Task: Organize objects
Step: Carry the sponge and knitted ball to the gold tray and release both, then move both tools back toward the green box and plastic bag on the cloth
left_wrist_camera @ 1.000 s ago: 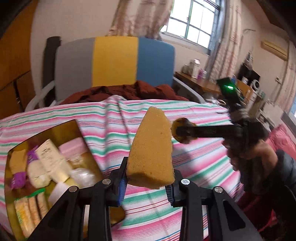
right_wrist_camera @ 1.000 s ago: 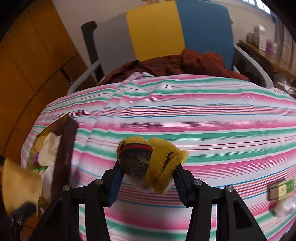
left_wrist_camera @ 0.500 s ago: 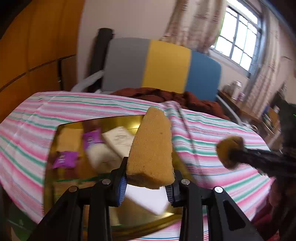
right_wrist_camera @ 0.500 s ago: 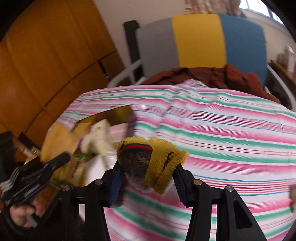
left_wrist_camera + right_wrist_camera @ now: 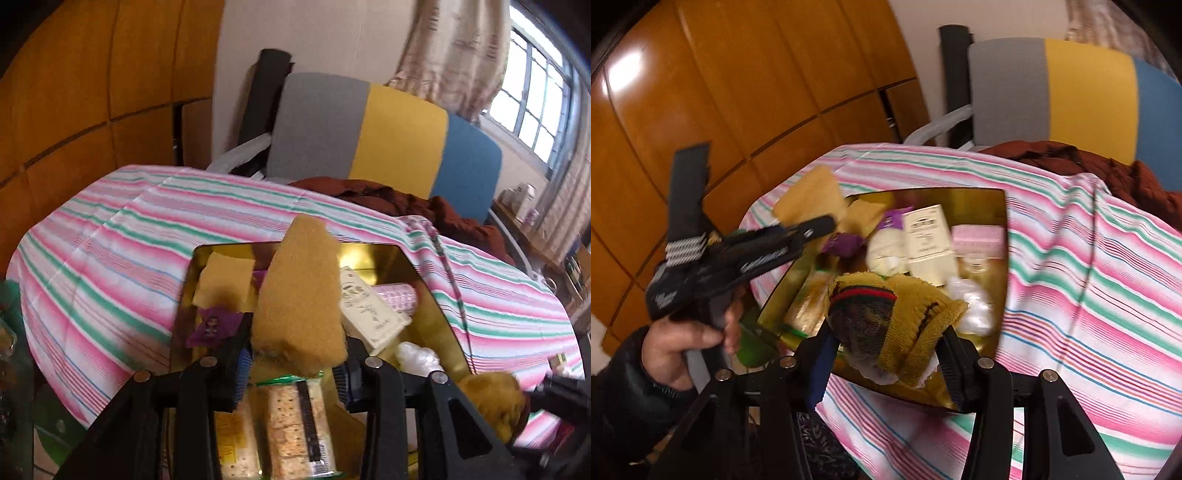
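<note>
Across the left wrist view, from the left edge, wooden panelling (image 5: 74, 110) gives way to a table under a pink, green and white striped cloth (image 5: 110, 258). At centre lies a gold tray (image 5: 369, 245), and in it, left to right, a flat yellow sponge piece (image 5: 225, 280), a purple packet (image 5: 214, 328), a cream box (image 5: 369, 314), a pink packet (image 5: 395, 295) and a white wad (image 5: 417, 358); cracker packs (image 5: 295, 432) lie at its near end. The left gripper (image 5: 295, 365) is above the tray. Its jaws have just been opening, and the tall yellow sponge (image 5: 299, 295) stands upright between them, touching both pads. Behind the table, upper right of centre, is a grey, yellow and blue chair (image 5: 369, 136) with a brown garment (image 5: 406, 203) on it. At the lower right edge the right gripper's load comes into the frame, blurred.

Turning to the right wrist view, at lower left a person's hand (image 5: 690, 332) grips the handle of the left gripper, which reaches toward the tray's upper left corner with the sponge blurred at its tip. Right of it, at centre, the right gripper (image 5: 886, 354) is clenched on a yellow knitted bundle (image 5: 905, 314) with a red and green band, held over the tray's near edge. Striped cloth fills the right side.
</note>
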Motion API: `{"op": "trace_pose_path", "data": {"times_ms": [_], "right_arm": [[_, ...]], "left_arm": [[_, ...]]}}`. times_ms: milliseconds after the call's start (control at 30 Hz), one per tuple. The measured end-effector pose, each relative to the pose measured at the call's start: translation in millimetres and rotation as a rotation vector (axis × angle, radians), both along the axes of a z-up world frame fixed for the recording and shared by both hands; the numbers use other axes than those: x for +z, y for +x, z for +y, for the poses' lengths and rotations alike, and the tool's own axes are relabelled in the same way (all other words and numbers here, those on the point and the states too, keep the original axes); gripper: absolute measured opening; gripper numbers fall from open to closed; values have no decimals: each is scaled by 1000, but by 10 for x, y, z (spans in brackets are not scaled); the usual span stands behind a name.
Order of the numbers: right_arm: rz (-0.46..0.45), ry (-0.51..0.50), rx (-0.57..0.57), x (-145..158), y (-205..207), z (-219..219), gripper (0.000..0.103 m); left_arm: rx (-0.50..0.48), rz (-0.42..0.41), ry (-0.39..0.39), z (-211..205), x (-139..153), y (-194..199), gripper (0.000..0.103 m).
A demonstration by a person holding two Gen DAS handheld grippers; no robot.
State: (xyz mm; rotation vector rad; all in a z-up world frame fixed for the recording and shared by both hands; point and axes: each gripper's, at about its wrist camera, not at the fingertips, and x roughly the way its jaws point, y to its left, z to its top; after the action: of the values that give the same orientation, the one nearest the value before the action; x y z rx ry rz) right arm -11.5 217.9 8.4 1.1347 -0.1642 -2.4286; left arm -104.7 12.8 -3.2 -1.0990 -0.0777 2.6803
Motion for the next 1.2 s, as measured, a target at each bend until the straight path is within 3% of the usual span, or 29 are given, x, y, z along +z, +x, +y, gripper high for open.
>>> {"op": "trace_pose_path", "data": {"times_ms": [100, 333, 467, 900, 1133, 1200], "right_arm": [[-10, 1, 28, -58, -46, -172, 55], [-45, 34, 43, -224, -141, -424, 77], [-39, 36, 30, -211, -123, -386, 78], [71, 155, -122, -49, 38, -289, 88], [132, 190, -240, 60, 99, -116, 102], [143, 213, -270, 63, 114, -89, 103]], "left_arm": [[16, -3, -20, -38, -23, -35, 47], [32, 0, -33, -100, -9, -14, 49], [33, 12, -26, -87, 38, 59, 49], [50, 45, -19, -80, 168, 358, 49], [45, 38, -37, -24, 131, 468, 49], [36, 38, -41, 12, 125, 498, 49]]}}
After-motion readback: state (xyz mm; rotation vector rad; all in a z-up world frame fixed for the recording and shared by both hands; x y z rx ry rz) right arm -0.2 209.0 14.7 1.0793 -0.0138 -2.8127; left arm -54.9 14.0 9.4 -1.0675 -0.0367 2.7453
